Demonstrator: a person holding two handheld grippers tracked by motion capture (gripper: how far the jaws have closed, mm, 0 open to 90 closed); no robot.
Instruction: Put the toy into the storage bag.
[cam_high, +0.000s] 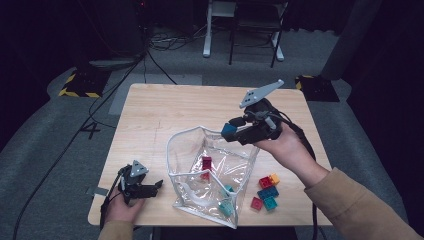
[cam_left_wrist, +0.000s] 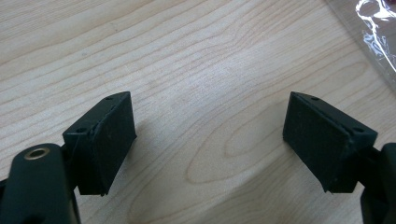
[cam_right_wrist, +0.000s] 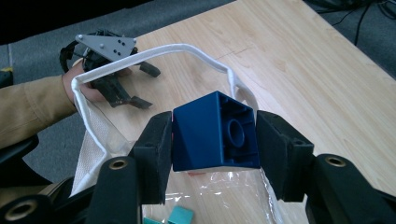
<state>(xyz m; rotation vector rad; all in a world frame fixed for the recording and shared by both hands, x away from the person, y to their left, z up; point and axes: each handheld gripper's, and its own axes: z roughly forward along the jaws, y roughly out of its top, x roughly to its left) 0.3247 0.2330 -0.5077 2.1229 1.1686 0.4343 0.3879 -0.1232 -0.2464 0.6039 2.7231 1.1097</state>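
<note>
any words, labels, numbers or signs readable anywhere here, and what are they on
None can be read.
The blue block in the right gripper shows bare plastic with no print.
The clear bag and the loose blocks beside it carry no lettering that can be seen.
The yellow-and-black striped plates on the floor are plain hazard stripes, with no words.
The left gripper has bare black pads.

You have one clear bag (cam_high: 200, 150), four blocks inside it, four blocks (cam_high: 266, 192) loose on the desk (cam_high: 165, 105) to its right, and one blue block (cam_right_wrist: 215, 133) in your right tongs (cam_right_wrist: 212, 140).
</note>
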